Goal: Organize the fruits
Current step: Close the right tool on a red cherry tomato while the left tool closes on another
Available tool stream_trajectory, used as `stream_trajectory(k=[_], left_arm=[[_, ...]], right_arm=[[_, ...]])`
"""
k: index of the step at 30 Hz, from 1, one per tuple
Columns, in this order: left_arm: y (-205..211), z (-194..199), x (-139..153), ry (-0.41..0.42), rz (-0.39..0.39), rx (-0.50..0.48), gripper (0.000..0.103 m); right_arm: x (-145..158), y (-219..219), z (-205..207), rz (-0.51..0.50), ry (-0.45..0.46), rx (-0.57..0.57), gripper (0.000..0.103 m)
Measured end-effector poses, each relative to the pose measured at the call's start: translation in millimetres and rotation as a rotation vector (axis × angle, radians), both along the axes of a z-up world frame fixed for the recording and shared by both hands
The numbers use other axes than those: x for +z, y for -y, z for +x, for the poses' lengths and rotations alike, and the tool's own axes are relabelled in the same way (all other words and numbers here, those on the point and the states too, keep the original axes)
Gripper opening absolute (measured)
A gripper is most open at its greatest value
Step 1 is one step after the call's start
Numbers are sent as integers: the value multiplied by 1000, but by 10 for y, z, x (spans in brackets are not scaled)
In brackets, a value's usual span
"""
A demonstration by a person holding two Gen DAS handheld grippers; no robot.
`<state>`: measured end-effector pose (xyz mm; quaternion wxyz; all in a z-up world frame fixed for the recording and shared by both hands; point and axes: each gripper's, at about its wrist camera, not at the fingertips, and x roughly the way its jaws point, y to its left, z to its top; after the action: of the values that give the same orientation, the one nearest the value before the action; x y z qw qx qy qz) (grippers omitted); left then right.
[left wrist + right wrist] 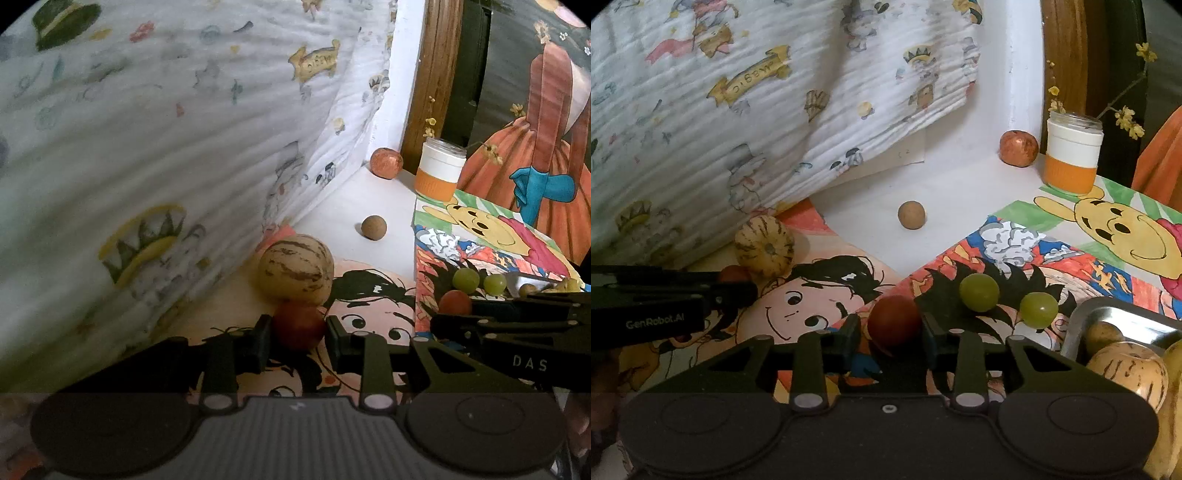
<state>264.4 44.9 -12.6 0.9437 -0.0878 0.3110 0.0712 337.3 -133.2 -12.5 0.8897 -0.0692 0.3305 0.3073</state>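
In the left wrist view my left gripper (299,334) is shut on a small dark red fruit (299,325) that rests on a cartoon drawing, just in front of a striped pale melon (295,273). My right gripper (891,330) is shut on another round red fruit (894,319) on the colourful drawing. Two green grapes (979,293) (1038,309) lie just beyond it. A metal tray (1108,308) at the lower right holds a second striped melon (1130,369) and a small brown fruit. Each gripper shows in the other's view, the left gripper (746,291) at the left edge.
A patterned white cloth (166,147) rises along the left. A small brown ball (911,215) lies on the white surface. Further back stand a reddish apple-like fruit (1018,148) and an orange-banded jar (1073,155) with flower twigs, against a wooden frame.
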Motion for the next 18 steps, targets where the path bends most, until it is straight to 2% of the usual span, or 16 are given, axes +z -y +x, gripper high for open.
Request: stream_trajectory(k=[12, 18], left_arm=[[95, -75, 30, -4, -12, -41, 34], [132, -190, 102, 21, -38, -53, 34]], right_arm=[[7, -10, -63, -4, 25, 10, 32], [25, 60, -74, 53, 30, 25, 32]])
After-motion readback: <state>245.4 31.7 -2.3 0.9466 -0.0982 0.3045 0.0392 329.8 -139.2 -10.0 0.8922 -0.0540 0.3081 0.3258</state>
